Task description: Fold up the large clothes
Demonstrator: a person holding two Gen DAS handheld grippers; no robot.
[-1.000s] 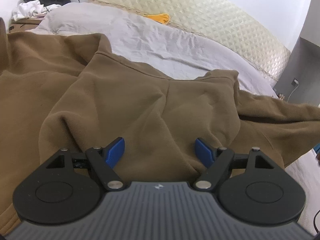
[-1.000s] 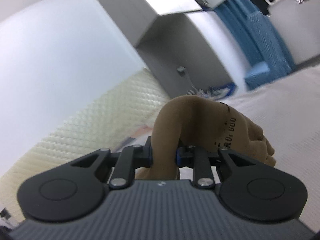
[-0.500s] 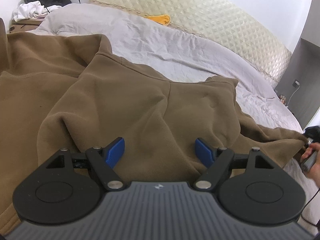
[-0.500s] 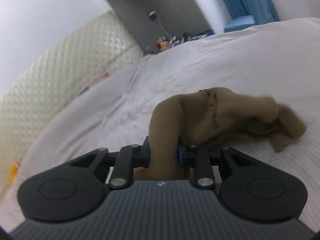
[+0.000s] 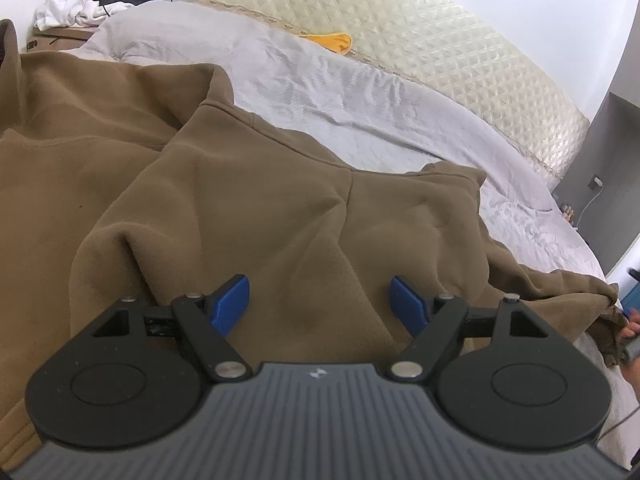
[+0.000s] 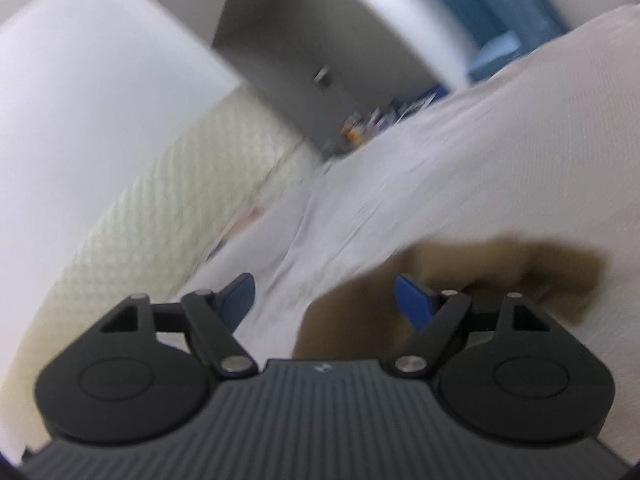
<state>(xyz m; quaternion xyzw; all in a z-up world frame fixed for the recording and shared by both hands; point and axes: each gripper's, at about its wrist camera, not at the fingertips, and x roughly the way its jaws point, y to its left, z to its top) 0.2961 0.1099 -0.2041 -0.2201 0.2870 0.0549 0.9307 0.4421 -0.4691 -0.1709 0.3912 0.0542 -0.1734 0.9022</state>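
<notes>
The right tongs are opening to let the brown sleeve lie flat on the bed, while the left tongs hover wide open, holding nothing, over the brown hoodie

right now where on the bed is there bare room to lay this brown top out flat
Bare grey bedspread runs between the brown garment and the quilted headboard, out to the right past the sleeve end. The near left is crowded: the garment lies bunched there. A yellow item lies by the headboard.

No words or numbers can be read. Each gripper body bears only a small pale emblem, too tiny to make out.
</notes>
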